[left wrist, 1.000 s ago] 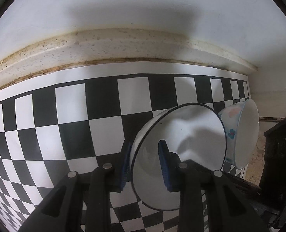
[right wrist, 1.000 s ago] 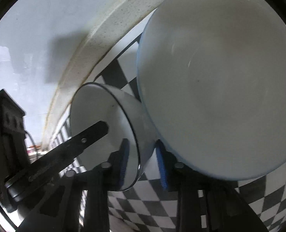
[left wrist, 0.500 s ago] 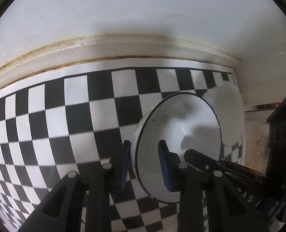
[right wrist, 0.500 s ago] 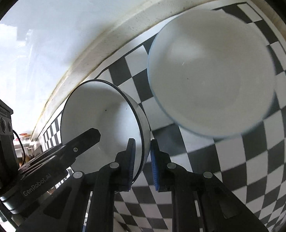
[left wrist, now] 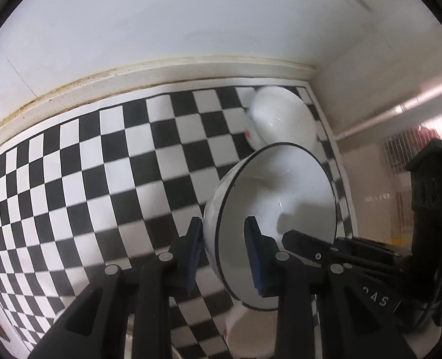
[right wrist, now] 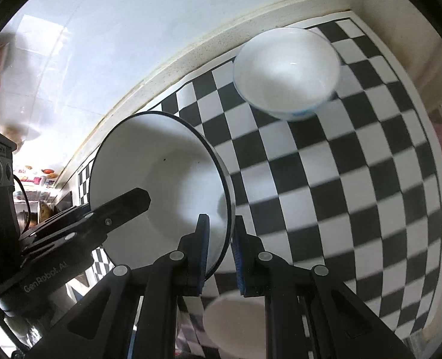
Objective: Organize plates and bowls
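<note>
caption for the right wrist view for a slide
Both hand-held grippers clamp the black-rimmed bowl's rim above the checkered mat; a blue-patterned bowl sits behind.

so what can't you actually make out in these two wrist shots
- Black-rimmed bowl, left wrist view: its underside faces away, and the fingers cover part of its rim.
- Patterned bowl, left wrist view: motion blur smears its outside pattern, and the black-rimmed bowl cuts off its lower edge.
- White dish at the bottom, right wrist view: blurred, and crossed by the right gripper; plate or bowl is unclear.
- Left gripper: its handle and the hand are out of frame.
</note>
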### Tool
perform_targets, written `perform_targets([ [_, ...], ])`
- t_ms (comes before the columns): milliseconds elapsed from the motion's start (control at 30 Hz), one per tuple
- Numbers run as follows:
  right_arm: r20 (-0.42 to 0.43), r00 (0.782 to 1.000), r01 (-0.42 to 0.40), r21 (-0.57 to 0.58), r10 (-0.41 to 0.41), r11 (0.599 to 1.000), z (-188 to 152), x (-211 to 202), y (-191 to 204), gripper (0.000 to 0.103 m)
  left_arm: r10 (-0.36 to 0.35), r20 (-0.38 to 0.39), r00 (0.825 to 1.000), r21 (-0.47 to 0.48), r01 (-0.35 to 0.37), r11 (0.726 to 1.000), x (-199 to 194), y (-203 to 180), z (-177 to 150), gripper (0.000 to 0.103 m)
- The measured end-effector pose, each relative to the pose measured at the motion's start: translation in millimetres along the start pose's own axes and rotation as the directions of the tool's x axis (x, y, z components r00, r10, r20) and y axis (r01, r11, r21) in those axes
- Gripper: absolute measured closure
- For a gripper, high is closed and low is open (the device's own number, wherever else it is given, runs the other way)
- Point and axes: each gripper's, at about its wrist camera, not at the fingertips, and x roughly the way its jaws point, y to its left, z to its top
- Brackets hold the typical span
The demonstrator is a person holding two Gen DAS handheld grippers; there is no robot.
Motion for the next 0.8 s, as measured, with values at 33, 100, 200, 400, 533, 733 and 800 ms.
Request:
perform_targets([
  [33, 0.005, 1.0, 0.0, -0.003, 0.0, 1.0, -6, -4, 0, 0.086, -0.001, 0.003, 1.0, 0.005, 0.001, 1.0, -5, -1, -7, 0.077],
  [100, 0.018, 1.0, 0.001, 0.0, -0.001, 1.0, -20, -17, -7, 0.086, -0.003, 0.001, 1.0, 0.021, 0.003, 1.0, -3, -15, -13, 0.077],
  [200, 0.035, 0.999, 0.004, 0.001, -0.005, 1.0, -43, -38, -17, 0.086, -0.013, -0.009, 1.0, 0.03, 0.013, 0.999, -12, -22, -31, 0.077],
  [400, 0.029, 1.0, 0.007, 0.009, -0.007, 1.0, -91, -64, -33, 0.086, -0.027, -0.044, 0.999, 0.054, 0.029, 0.998, -12, -44, -56, 0.077],
  [533, -0.003, 1.0, 0.015, 0.02, -0.015, 1.0, -119, -60, -45, 0.086, -0.032, -0.087, 0.996, 0.056, 0.037, 0.998, -2, -51, -79, 0.077],
  [733, -0.068, 0.997, 0.034, 0.042, -0.031, 0.999, -147, -33, -63, 0.086, -0.015, -0.165, 0.986, 0.05, 0.023, 0.998, 24, -49, -103, 0.077],
  [800, -0.087, 0.996, 0.04, 0.042, -0.036, 0.998, -152, -23, -67, 0.086, -0.004, -0.192, 0.981, 0.048, 0.013, 0.999, 36, -48, -109, 0.077],
])
